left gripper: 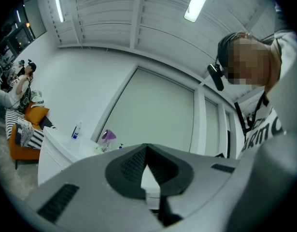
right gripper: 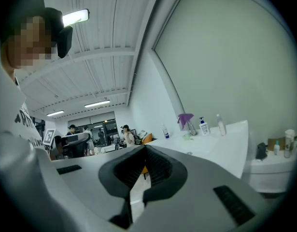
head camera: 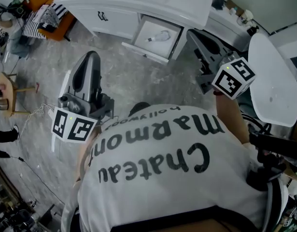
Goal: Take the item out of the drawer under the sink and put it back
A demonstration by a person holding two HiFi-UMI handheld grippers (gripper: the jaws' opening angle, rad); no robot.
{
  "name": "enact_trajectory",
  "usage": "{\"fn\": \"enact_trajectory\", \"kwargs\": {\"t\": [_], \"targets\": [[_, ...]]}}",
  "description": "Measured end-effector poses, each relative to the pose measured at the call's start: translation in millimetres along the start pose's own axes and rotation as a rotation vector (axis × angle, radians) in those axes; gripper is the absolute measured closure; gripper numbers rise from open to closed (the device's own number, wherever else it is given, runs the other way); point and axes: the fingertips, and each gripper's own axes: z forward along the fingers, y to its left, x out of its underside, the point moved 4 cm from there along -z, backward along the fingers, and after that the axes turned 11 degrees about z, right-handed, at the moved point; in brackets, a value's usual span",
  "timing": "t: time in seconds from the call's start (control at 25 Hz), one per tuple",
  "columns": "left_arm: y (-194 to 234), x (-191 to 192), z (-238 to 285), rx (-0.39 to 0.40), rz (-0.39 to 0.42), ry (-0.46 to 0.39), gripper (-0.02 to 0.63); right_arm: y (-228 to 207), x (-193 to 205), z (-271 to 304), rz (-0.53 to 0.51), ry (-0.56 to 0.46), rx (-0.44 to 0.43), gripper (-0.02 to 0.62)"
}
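The white vanity (head camera: pixel 138 1) stands at the top of the head view, and one drawer (head camera: pixel 173 46) under it is pulled out. A white item with a dark end (head camera: pixel 159 36) lies inside the drawer. My left gripper (head camera: pixel 91 55) hangs over the floor, short of the vanity and left of the drawer. Its jaws are shut and hold nothing (left gripper: pixel 147 149). My right gripper (head camera: pixel 192 33) is just right of the drawer's corner, apart from it. It is shut too, with nothing between the jaws (right gripper: pixel 144 149). Both point about level at the vanity.
A white toilet lid (head camera: pixel 271 81) is close on the right. An orange sofa with striped cushions (head camera: pixel 44 18) and a small wooden stool (head camera: pixel 6 93) stand at the left. Bottles (right gripper: pixel 203 125) sit on the sink counter. Several people (right gripper: pixel 125 134) are far off.
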Motion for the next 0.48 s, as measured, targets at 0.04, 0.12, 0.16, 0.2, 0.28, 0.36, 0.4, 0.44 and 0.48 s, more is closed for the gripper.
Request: {"fn": "enact_trajectory", "kwargs": {"t": [0.04, 0.12, 0.16, 0.2, 0.28, 0.36, 0.4, 0.44, 0.48], "targets": [[2, -1, 2, -0.004, 0.002, 0.004, 0.595, -1, 0, 4, 0.005, 0.000, -0.002, 0.584], [6, -1, 5, -0.003, 0.000, 0.010, 0.595, -3, 1, 11, 0.015, 0.004, -0.004, 0.584], [7, -1, 7, 0.002, -0.001, 0.013, 0.595, -4, 3, 14, 0.019, 0.008, -0.004, 0.584], [9, 0, 10, 0.006, -0.002, 0.016, 0.595, -6, 4, 17, 0.021, 0.014, -0.003, 0.584], [15, 2, 17, 0.014, -0.002, 0.019, 0.595, -10, 6, 25, 0.027, 0.022, 0.000, 0.584], [25, 3, 25, 0.022, -0.003, 0.020, 0.595, -16, 7, 33, 0.035, 0.025, 0.010, 0.584], [32, 4, 29, 0.025, -0.005, 0.022, 0.595, -19, 8, 38, 0.039, 0.024, 0.018, 0.584], [39, 5, 34, 0.027, -0.008, 0.025, 0.595, -22, 8, 42, 0.043, 0.022, 0.029, 0.584], [48, 6, 40, 0.028, -0.012, 0.029, 0.596, -25, 7, 48, 0.047, 0.020, 0.041, 0.584]]}}
